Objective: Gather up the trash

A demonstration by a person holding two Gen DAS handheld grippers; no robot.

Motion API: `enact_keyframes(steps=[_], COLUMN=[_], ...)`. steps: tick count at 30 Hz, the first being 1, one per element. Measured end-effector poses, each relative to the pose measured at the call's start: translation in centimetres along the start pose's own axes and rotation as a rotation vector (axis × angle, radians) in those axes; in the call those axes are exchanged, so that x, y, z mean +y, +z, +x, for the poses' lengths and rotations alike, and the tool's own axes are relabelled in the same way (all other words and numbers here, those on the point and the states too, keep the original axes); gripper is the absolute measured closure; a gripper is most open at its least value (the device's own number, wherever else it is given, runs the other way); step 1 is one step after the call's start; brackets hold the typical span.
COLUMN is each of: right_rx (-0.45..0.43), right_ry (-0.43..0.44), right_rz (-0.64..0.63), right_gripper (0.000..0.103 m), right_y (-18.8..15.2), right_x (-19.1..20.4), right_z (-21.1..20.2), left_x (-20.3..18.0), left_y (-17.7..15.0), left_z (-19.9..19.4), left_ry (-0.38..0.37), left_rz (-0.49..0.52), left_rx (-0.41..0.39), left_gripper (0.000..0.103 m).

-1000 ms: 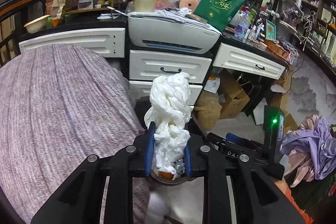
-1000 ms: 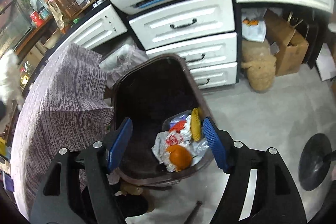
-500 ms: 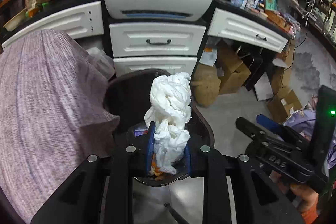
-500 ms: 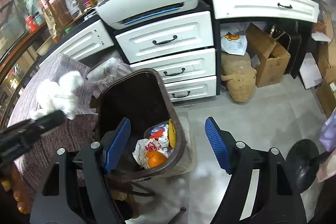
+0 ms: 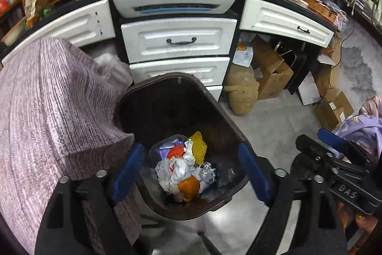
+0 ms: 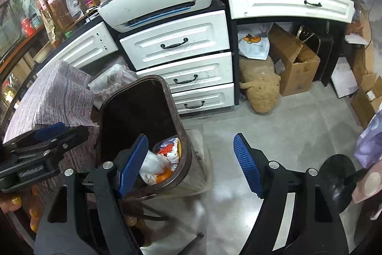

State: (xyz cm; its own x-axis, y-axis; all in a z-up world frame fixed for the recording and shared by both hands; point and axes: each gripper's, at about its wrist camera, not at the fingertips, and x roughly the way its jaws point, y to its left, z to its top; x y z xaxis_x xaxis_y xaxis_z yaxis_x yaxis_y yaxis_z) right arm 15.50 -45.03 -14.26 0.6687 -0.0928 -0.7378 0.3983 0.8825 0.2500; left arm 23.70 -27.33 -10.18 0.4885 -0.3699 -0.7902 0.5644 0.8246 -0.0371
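Left gripper [image 5: 191, 171] opening, empty, over the dark brown plastic bin [image 5: 229, 123]; its six o'clock rim could snag it; right gripper [image 6: 191, 164] opening, empty

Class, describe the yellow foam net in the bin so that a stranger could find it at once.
Start at the white chest of drawers; right in front stands a tall dark brown plastic bin. On the rubbish heap at its bottom lies the yellow foam fruit net, the only yellow, mesh-patterned piece, beside red netting and above an orange.

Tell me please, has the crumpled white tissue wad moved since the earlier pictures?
Yes. It has left the opening left gripper and seemingly dropped into the dark brown bin below the white drawers.
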Motion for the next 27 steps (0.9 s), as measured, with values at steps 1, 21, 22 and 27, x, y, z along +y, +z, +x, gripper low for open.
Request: enact_keyframes(steps=[1,21,22,27], right_rx=[-0.014,-0.365,-0.374,-0.389], right_ry=[-0.017,-0.113,-0.067,0.014], right_rz=[-0.006,-0.203,-0.211,-0.275], right_gripper=[0.021,0.006,0.006,0.006], right_y=[0.0,-0.7,-1.2,-3.6], right_x=[0.2,9.4,10.3,14.5], right_z=[-0.3,-11.2,-12.0,-14.3], left_x=[-0.3,2.2,2.8,5.5], left_y=[0.0,-5.9,-6.6,-9.8], left_z=[-0.3,-17.5,-18.4,-21.6], left_ry=[0.003,-0.003,0.012,0.122], left_rz=[0.01,-0.01,-0.022,-0.086], left_rx=[-0.011,-0.376,-0.389,-0.419], left_gripper=[0.016,0.006,0.006,0.006])
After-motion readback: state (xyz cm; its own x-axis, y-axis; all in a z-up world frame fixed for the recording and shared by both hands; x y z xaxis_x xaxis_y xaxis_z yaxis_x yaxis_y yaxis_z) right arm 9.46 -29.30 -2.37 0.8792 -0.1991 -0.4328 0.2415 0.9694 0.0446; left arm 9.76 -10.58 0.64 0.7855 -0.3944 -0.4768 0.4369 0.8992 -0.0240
